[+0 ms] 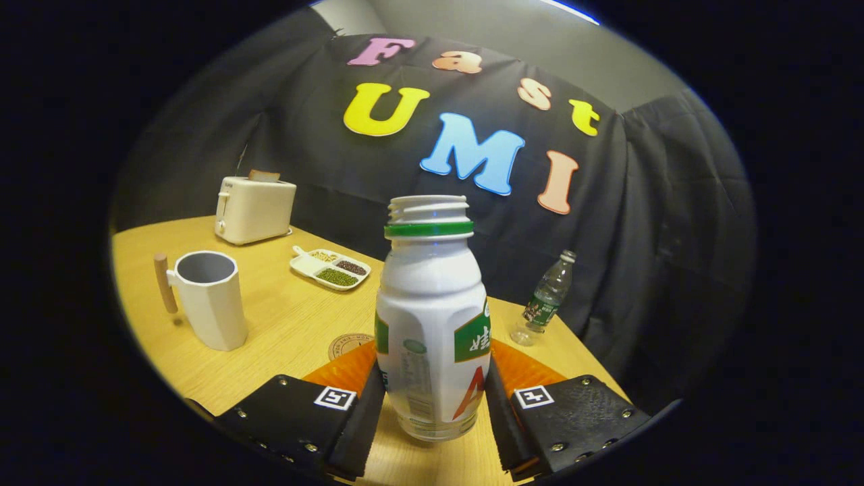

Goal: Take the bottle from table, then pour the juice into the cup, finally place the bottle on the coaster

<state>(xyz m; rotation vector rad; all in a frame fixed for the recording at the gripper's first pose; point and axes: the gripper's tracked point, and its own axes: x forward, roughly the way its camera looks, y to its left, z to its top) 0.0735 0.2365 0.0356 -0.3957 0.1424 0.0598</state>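
Note:
A white juice bottle [432, 297] with a green neck ring and no cap stands upright between my fingers, its open mouth at the top. My gripper [433, 378] is shut on its lower body, one finger pressing on each side. I cannot tell whether its base rests on the wooden table [283, 331] or hangs just above it. A white faceted cup [210, 304] with a wooden handle stands beyond the fingers to the left, open and upright. A round cork coaster [345, 345] lies just ahead of the left finger, which hides part of it.
A white toaster [254, 209] with a slice of bread sits at the back left. A white divided tray [330, 267] of beans lies behind the coaster. A clear plastic water bottle [547, 300] stands near the table's far right edge.

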